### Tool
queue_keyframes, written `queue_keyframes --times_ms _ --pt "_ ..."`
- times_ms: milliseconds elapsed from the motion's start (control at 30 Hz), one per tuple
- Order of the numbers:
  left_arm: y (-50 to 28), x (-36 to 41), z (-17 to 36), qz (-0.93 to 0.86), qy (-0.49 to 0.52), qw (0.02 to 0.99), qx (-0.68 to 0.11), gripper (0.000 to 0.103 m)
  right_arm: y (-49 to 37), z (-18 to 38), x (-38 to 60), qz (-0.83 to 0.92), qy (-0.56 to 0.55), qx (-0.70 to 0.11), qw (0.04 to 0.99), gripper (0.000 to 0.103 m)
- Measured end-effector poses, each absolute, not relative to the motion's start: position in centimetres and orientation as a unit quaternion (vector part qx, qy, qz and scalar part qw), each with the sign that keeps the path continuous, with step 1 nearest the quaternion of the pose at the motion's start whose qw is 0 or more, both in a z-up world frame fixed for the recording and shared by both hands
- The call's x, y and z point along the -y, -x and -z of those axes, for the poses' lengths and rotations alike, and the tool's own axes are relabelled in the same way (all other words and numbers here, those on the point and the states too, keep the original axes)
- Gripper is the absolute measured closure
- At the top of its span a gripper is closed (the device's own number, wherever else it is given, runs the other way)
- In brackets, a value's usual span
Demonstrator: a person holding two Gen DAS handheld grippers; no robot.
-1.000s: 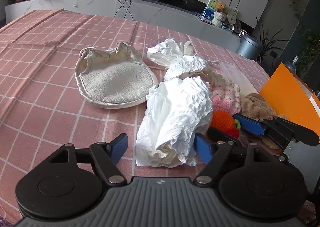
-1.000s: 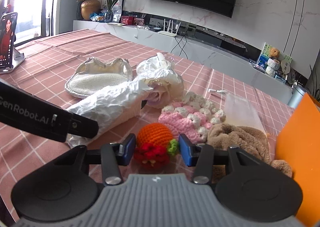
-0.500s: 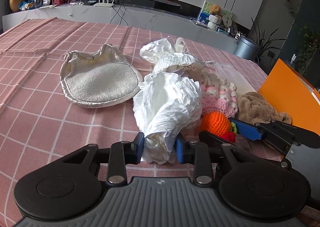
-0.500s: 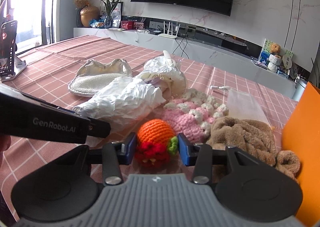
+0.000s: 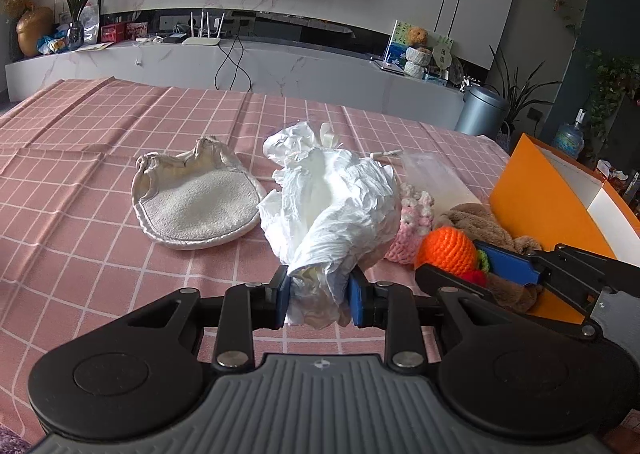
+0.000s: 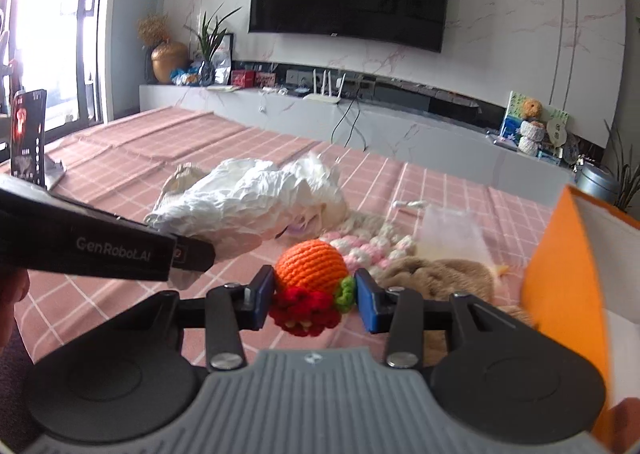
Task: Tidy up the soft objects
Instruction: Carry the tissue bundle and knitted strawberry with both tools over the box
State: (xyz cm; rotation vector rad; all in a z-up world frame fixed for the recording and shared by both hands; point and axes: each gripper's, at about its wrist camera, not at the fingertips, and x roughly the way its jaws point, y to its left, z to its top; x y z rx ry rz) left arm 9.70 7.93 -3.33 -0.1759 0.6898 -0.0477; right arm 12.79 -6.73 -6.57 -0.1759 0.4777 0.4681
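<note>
While the left gripper (image 5: 319, 296) jaws pinch the light, crushable white bag (image 5: 336, 209) by its gathered neck, the right gripper (image 6: 315, 297) jaws squeeze the springy crocheted orange (image 6: 310, 262) at its middle.

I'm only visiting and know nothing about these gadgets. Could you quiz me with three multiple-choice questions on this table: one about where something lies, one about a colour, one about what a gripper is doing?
1. Where is the cream pouch relative to the crumpled white bag, in the left wrist view?
A. left of it
B. on top of it
C. inside the box

2. What colour is the open box?
A. green
B. orange
C. black

3. What is the right gripper doing?
A. hanging open over bare cloth
B. clamped on a crochet ball
C. gripping a phone

Answers: 1 A, the pouch lies flat left of the bag. 2 B, its wall is orange. 3 B, both pads press the ball's sides.
</note>
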Motion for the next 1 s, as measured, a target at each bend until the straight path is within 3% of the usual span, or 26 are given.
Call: queue_keyframes --times_ms 667,1000 --pt "-5.8 0.6 -4.2 0.121 0.021 0.959 -0.257 0.07 -6.1 -1.7 17.3 -0.168 0.013 -0.172 0.971 0.06" --pt "-8.5 8.8 -5.0 0.228 -0.06 0.934 -0.267 0.07 -6.9 -3.1 25.3 -0.119 0.009 -0.237 0.964 0.06"
